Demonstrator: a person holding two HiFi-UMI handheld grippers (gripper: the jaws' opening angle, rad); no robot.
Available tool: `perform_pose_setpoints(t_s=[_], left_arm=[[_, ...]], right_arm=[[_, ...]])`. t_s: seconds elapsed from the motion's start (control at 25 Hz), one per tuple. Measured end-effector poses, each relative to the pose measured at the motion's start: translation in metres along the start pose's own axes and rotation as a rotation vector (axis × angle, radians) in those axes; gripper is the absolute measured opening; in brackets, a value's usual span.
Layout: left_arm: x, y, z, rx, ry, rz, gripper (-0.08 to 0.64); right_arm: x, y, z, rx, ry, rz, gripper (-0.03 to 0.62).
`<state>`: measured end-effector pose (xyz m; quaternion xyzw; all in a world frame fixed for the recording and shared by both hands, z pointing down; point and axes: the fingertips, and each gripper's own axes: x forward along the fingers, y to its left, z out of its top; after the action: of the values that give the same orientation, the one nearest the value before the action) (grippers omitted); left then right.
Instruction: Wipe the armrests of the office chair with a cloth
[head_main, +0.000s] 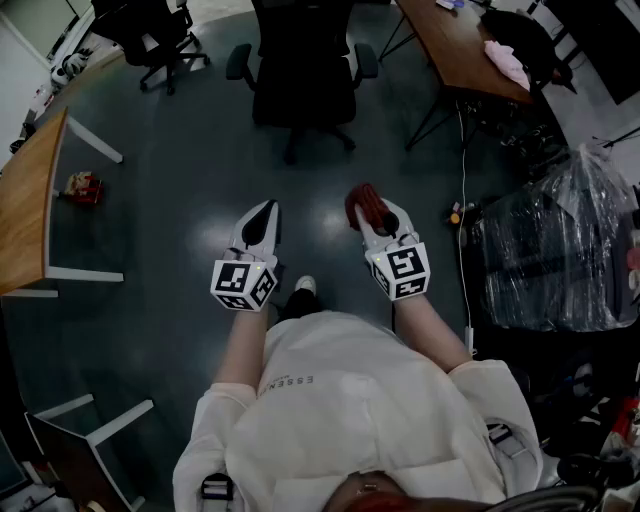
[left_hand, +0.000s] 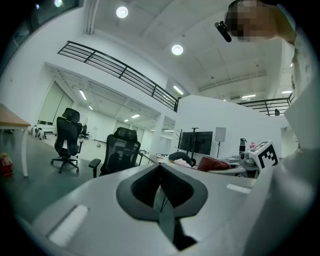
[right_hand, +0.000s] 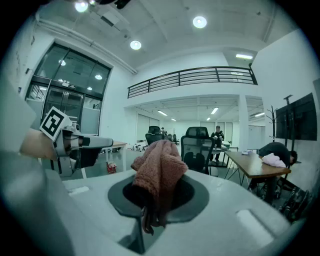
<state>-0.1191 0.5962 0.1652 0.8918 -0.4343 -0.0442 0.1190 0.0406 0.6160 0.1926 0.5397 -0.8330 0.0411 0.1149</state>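
Note:
A black office chair (head_main: 300, 75) with two padded armrests (head_main: 238, 60) stands ahead of me on the dark floor; it also shows in the left gripper view (left_hand: 117, 152) and the right gripper view (right_hand: 196, 145). My right gripper (head_main: 362, 212) is shut on a reddish-brown cloth (right_hand: 157, 172), which bunches out past its jaws (head_main: 365, 205). My left gripper (head_main: 263, 215) is shut with nothing in it, its jaws pressed together (left_hand: 161, 192). Both grippers are held side by side well short of the chair.
A wooden desk (head_main: 465, 45) with a pink cloth (head_main: 508, 62) stands at the right of the chair. Another desk (head_main: 25, 205) lies at the left, a second black chair (head_main: 150, 35) at the far left. A plastic-wrapped bundle (head_main: 560, 250) sits at the right.

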Motion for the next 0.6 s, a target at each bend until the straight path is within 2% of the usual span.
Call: perform_pose_setpoints(t_s=[0.6], left_arm=[[-0.009,0.0,-0.007,-0.017,-0.004,0.025,0.016]], right_arm=[[-0.003,-0.001,-0.012,0.037,0.01,-0.011,0.054]])
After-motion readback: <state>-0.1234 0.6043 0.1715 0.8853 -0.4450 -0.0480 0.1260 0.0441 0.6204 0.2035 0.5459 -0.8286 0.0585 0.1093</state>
